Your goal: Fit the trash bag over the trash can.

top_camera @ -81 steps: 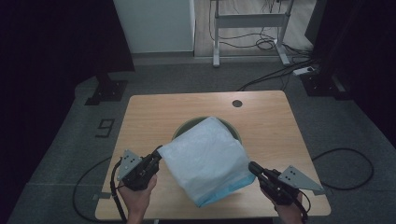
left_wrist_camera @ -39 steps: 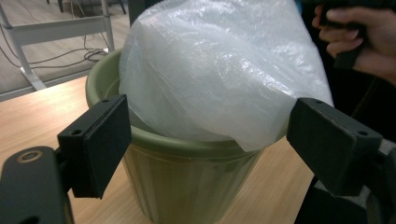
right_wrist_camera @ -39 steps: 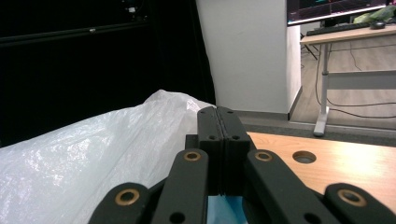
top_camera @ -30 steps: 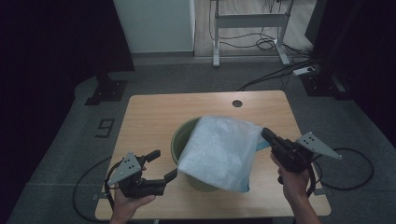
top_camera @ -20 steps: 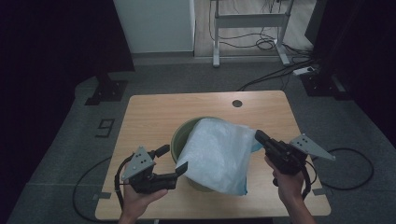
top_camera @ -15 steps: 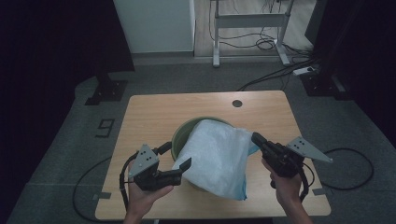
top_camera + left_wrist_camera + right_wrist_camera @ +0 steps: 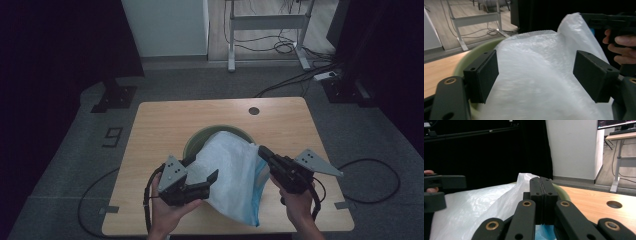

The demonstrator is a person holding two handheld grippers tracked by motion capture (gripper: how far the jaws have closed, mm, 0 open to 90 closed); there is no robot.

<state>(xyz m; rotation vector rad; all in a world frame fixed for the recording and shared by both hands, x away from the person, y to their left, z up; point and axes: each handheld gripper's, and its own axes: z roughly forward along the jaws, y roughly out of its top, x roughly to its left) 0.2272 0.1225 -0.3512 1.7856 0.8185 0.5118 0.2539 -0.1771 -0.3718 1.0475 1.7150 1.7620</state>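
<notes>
A white plastic bag (image 7: 232, 175) with a blue edge lies draped over a green bowl (image 7: 210, 131) in the middle of the table and hangs toward the near edge. My right gripper (image 7: 261, 150) is shut on the bag's right upper edge; in the right gripper view the closed jaws (image 7: 543, 195) stand against the bag (image 7: 474, 207). My left gripper (image 7: 202, 167) is at the bag's left side. Its jaws have just been closing a little, and they stand wide around the bag (image 7: 544, 62) with the pads (image 7: 485, 75) apart from it.
The wooden table (image 7: 160, 125) has a round cable hole (image 7: 254, 110) at the far edge. A cable (image 7: 370, 180) loops on the floor at the right. Beyond the table stand a white cabinet (image 7: 165, 25) and a desk frame (image 7: 265, 30).
The left gripper has moved right, up to the bag's left side. The right gripper has carried the bag's edge leftward and nearer, and the bag has sagged lower over the bowl.
</notes>
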